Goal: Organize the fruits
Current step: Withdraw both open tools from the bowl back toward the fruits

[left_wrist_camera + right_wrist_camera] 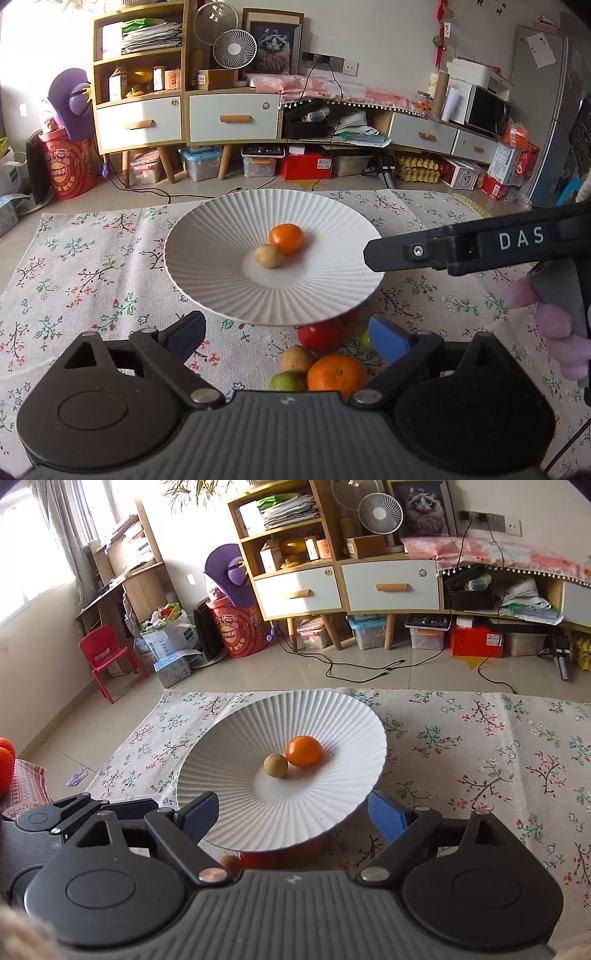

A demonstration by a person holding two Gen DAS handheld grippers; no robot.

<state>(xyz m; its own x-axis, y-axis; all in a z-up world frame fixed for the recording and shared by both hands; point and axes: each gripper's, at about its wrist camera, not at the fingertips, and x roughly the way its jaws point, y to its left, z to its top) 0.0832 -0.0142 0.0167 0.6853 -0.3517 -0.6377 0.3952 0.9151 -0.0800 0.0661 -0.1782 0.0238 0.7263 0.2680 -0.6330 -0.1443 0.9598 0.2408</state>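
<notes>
**A:** From your left wrist: the left claw point(286, 330) stands wide apart with nothing between its pads. The ribbed white ceramic plate point(207, 236) sits on the flower-printed tablecloth point(92, 266) over the table, and it carries a small orange mandarin point(286, 239) touching a round tan longan-like fruit point(268, 255).

**B:** So which step are you at?

**A:** I judge you're between picks: two fruits plated, more waiting. Just this side of the plate lies a loose pile: a red tomato-like fruit point(321, 334), a larger orange point(335, 373), a second tan fruit point(296, 359) and a green lime-like fruit point(286, 382).

**B:** What gets in your way?

**A:** The right claw point(373, 251) reaches in from the right, its tip over the plate's rim. The pile is packed tight, so take an outer fruit, and mind the plate edge overhanging the red one.

**A:** From your right wrist: the right claw is released too, pads either side of the plate's point(221, 738) near rim, holding nothing. The mandarin point(303, 751) and tan fruit point(275, 765) sit at the plate's centre.

**B:** And the pile?

**A:** Mostly hidden below the rim; only a red sliver point(280, 856) shows. You'd need to dip lower to see it.
</notes>
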